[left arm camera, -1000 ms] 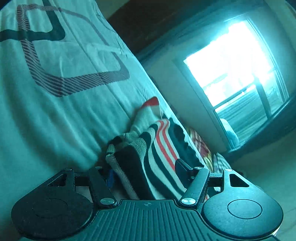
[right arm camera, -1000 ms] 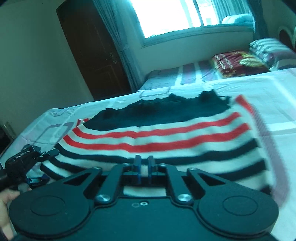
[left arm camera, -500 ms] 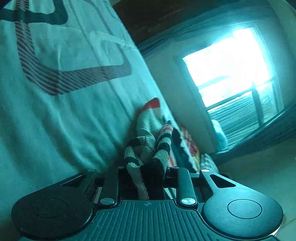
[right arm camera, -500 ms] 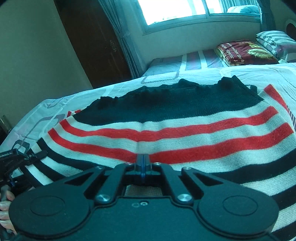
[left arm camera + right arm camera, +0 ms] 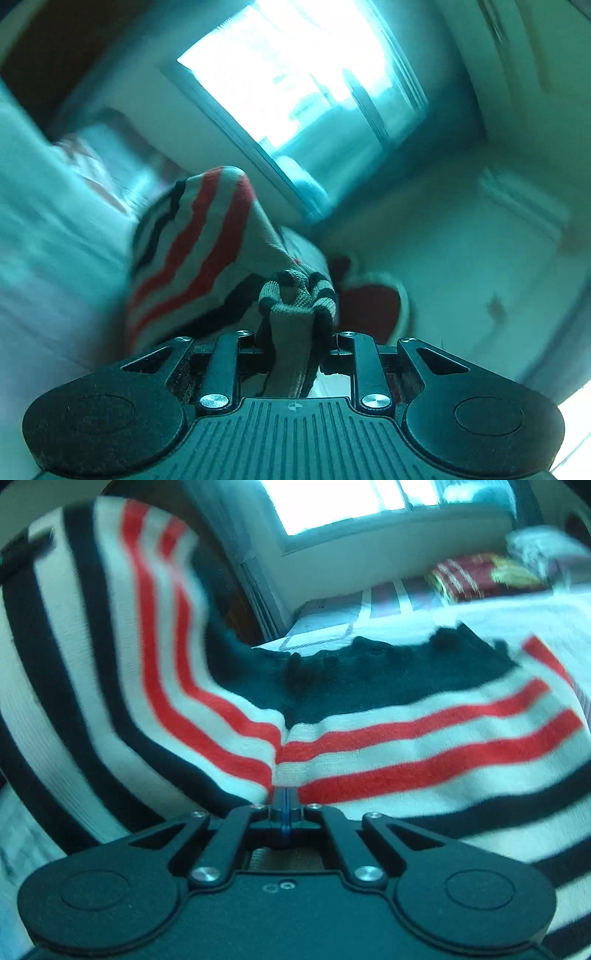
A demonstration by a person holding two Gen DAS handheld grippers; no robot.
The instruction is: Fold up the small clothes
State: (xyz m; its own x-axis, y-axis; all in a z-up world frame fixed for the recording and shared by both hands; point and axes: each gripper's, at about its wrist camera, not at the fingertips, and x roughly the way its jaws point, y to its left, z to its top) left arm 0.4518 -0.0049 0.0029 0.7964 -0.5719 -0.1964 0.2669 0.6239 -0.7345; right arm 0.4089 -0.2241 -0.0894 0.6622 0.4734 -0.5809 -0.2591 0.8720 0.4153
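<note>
Gripping a bunched edge, the left gripper (image 5: pixel 295 332) held the sweater (image 5: pixel 406 746) aloft at left; the right gripper (image 5: pixel 283 805) pinched its near hem, stripes running left-right across the bed (image 5: pixel 517 616).

No readable text; print on red pillow (image 5: pixel 480 576) too blurred to read.

Daylight pours through the window (image 5: pixel 291 70), which is blown out to white glare in the left wrist view, with a teal cast over everything around it. Heavy motion blur smears the walls and bedding there. In the right wrist view the striped sweater (image 5: pixel 369 746) left of the window (image 5: pixel 343 502) is blurred, and fisheye bending curves the edges.
</note>
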